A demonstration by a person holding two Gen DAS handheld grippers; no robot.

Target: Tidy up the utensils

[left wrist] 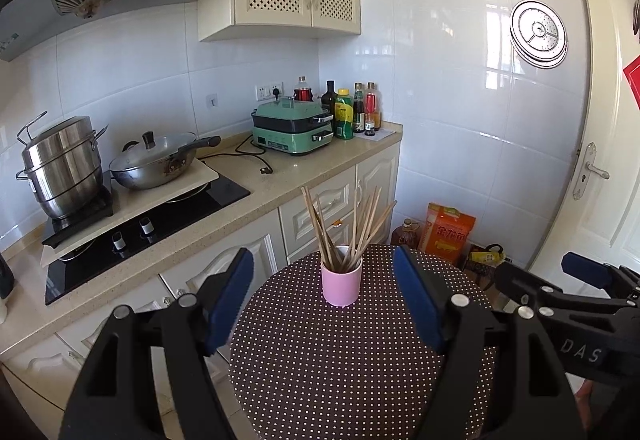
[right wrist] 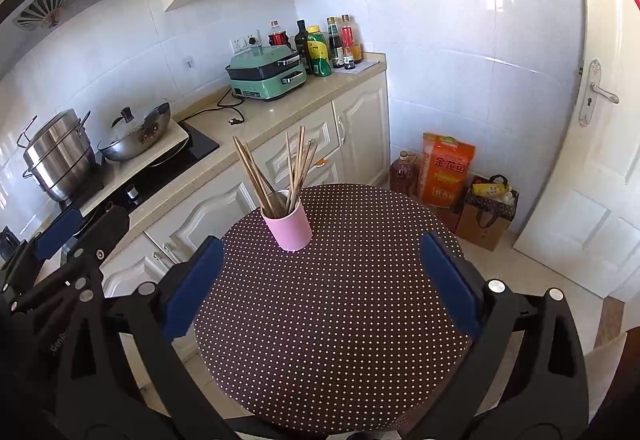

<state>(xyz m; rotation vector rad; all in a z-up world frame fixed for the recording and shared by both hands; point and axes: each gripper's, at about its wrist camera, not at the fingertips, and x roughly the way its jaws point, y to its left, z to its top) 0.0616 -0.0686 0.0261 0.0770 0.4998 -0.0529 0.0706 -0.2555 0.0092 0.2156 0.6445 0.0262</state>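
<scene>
Both claws hang released over the dotted bench [left wrist: 340,360]: left claw [left wrist: 323,298], right claw [right wrist: 320,280]. Pink cup [left wrist: 342,286] stands upright toward its far side, holding perhaps ten chopsticks [left wrist: 352,228].

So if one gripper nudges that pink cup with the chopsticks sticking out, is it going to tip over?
Probably fairly easily. The chopsticks rise far above the pink cup and fan outward, so the load looks top-heavy. The cup is narrow and stands free on the dotted tablecloth, which may grip its base rather than let it slide. The sticks look loose, so they would likely shift or spill.
</scene>
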